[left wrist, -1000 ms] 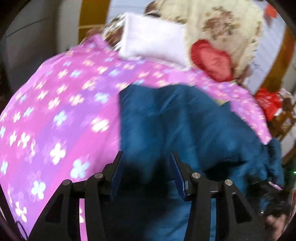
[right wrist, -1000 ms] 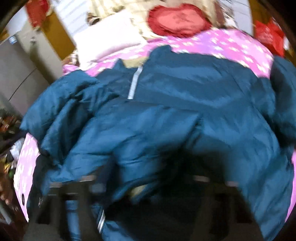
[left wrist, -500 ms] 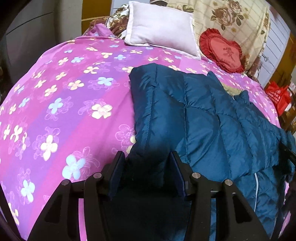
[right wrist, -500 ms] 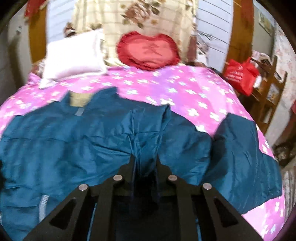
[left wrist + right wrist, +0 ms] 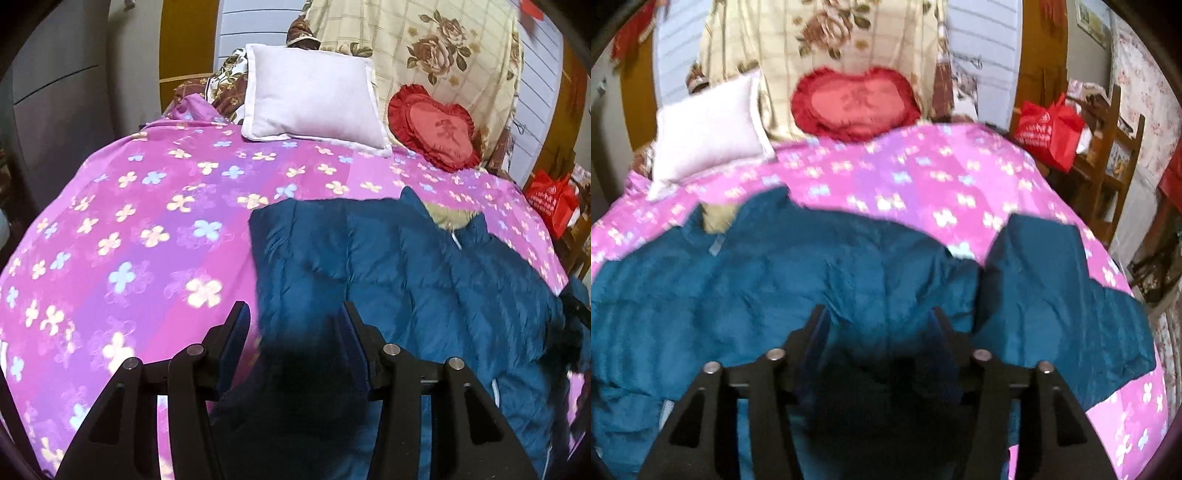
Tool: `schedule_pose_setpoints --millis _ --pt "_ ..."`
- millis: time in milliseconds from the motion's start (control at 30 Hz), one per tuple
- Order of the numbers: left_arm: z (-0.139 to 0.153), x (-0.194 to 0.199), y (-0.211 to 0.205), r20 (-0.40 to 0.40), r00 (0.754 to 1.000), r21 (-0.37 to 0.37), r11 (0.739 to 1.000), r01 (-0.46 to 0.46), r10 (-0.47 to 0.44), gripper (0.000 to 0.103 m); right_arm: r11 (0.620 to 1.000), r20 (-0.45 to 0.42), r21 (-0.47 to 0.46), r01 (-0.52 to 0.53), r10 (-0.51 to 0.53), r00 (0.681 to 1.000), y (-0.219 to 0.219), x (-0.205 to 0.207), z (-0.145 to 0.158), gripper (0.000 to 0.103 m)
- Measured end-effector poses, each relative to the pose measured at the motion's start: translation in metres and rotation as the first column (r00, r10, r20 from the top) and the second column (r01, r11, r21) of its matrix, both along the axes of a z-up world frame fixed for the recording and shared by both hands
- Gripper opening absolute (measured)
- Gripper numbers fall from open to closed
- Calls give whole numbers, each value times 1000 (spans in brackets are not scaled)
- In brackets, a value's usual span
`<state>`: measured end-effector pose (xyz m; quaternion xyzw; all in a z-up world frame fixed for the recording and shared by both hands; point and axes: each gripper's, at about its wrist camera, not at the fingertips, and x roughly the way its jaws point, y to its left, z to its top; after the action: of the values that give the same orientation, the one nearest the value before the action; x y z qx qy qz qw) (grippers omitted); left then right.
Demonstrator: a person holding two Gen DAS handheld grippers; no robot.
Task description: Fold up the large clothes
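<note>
The dark teal quilted puffer jacket lies spread across the pink flower-print bedspread, collar toward the white square pillow. The left gripper has jacket fabric between its parted jaws, though whether the pads pinch it I cannot tell. The right gripper is opening above the cloth, gripping nothing. The slippery padding may spring back, undoing any fold, and a one-sided pull could drag the jacket askew

Quilted jacket (slightly shiny cloth) on matt printed cotton bedspread.
</note>
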<state>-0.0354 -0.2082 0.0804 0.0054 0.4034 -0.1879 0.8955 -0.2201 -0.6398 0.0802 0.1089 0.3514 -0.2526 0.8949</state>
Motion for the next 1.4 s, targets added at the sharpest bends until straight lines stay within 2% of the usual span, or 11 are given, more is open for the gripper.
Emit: schedule_pose_setpoints --millis 67,167,300,433,567,633,733,867,933,1133,1400 --pt "-8 9 -9 -8 1000 15 1000 -9 10 26 998 23 33 -56 56 998 8 10 3 69" --pt "-24 18 -17 -43 999 54 998 -16 18 26 987 -13 74 -144 146 989 18 33 -10 69" --pt "-40 22 -21 -49 999 64 998 -8 11 29 990 -106 58 -125 131 986 11 57 -45 69" --pt "-52 26 -20 -64 998 43 999 -6 9 38 989 -107 97 -108 119 987 1 60 -68 71" --pt "-57 30 -10 -97 995 -12 1000 -20 19 40 991 -153 77 -108 119 981 8 57 -59 72" --pt "-58 30 -10 -104 994 -22 1000 -22 19 40 990 -126 92 -109 120 985 10 46 -48 72" --pt "-57 29 -11 -94 995 -11 1000 -23 22 40 983 -83 104 -152 161 984 17 30 -36 72" --pt "-56 25 -14 -73 997 11 1000 -24 25 40 984 -162 90 -155 168 972 21 23 -55 73" --pt "-54 22 -15 -72 997 24 999 -30 32 40 983 -149 101 -151 165 975 17 21 -69 75" --pt "-41 2 -19 -21 1000 91 996 -8 10 40 984 -162 98 -148 162 973 23 15 -59 77" --pt "-21 -18 -18 19 1000 55 998 -13 12 40 982 -103 106 -157 168 980 35 -5 -40 77"
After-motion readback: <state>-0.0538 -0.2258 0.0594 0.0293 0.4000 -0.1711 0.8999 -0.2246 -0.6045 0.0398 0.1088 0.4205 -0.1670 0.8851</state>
